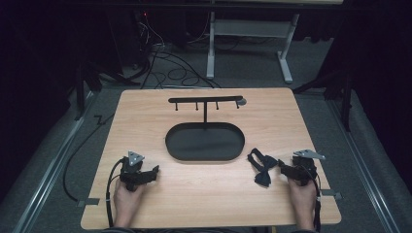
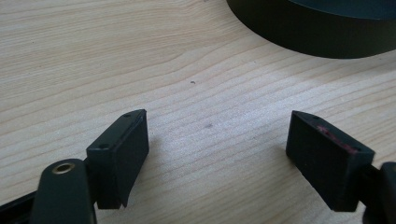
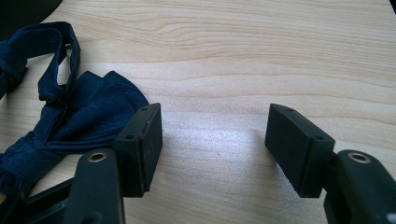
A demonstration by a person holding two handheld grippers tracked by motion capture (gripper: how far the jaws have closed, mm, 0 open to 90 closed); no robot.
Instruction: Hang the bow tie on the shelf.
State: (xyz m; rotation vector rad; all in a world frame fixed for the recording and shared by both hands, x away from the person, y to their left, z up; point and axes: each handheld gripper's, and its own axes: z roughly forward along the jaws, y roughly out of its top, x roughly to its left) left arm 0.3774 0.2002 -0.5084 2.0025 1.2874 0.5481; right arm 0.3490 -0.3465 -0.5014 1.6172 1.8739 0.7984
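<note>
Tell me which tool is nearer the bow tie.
Right. The right tool sits just beside the bow tie, its jaws open on bare wood. The left tool rests far across the table.

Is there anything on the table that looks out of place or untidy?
Only the dark blue bow tie: it lies crumpled on the table beside the right claw, not hanging on the black rack or in its tray.

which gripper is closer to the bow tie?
The right gripper: the dark blue bow tie lies right beside its jaws. The left gripper sits across the table.
</note>
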